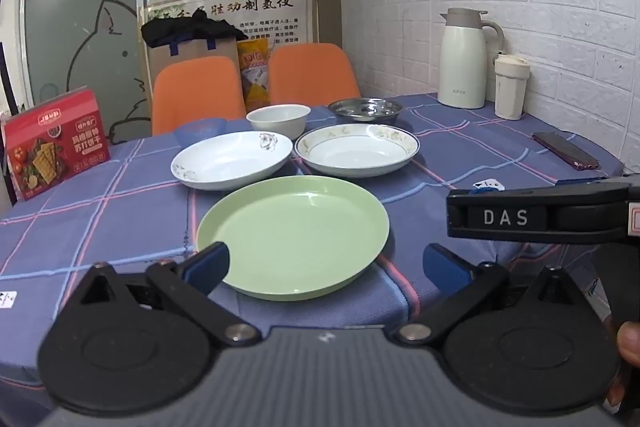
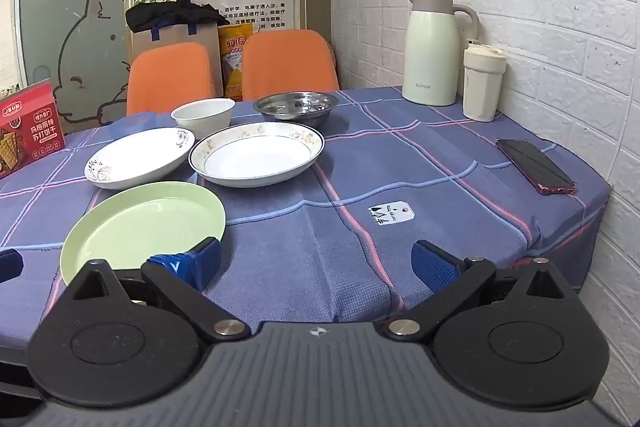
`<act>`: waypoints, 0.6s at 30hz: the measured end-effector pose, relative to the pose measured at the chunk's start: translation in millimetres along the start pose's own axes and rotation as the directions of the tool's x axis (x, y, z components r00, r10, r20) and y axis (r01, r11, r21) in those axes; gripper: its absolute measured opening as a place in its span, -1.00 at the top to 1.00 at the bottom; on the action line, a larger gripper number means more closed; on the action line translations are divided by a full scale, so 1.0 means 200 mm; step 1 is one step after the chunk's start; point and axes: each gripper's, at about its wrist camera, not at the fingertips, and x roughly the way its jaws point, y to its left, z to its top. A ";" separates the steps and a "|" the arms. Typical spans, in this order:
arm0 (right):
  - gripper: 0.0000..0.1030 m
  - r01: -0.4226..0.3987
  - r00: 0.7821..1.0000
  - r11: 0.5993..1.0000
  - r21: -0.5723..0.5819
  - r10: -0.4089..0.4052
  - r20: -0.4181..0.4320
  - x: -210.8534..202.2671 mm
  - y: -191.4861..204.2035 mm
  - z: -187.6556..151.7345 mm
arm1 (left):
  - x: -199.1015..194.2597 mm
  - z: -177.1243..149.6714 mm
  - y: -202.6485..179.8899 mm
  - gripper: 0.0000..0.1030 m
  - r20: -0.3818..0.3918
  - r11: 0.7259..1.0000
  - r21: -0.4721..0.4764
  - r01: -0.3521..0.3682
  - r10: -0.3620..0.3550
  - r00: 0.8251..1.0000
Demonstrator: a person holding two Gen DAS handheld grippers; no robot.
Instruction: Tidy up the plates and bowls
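Table (image 2: 440, 163), blue plaid cloth: plates, bowls, thermos, cup, phone, box.

Plate (image 1: 294, 237): plain pale green
Bowl (image 1: 279, 120): white
Basin (image 1: 365, 109): silver steel
Counter cloth (image 2: 400, 163): blue, pink-and-blue check
Chairs (image 1: 198, 91): orange

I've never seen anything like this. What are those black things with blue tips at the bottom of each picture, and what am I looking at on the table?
Those are two hand-held grippers, each with a camera looking forward along its fingers. One picture comes from the left gripper, the other from the right gripper. Both stand open and hold nothing. On the checked tablecloth lie a green plate, two white plates, one with a plain rim and one with a blue rim, then a white bowl, a blue bowl and a metal bowl. By the wall stand a thermos jug and a cup; a phone lies nearby.
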 end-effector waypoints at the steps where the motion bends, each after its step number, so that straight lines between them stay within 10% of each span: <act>1: -0.74 0.000 1.000 1.000 -0.003 0.000 -0.001 -0.01 0.02 0.00 | 0.00 0.00 0.00 -0.99 0.001 1.000 0.000 0.001 -0.001 1.000; 18: -0.74 0.002 1.000 1.000 -0.011 -0.002 -0.017 0.00 0.02 -0.01 | 0.01 -0.01 -0.02 -0.99 -0.019 1.000 -0.001 -0.007 0.007 1.000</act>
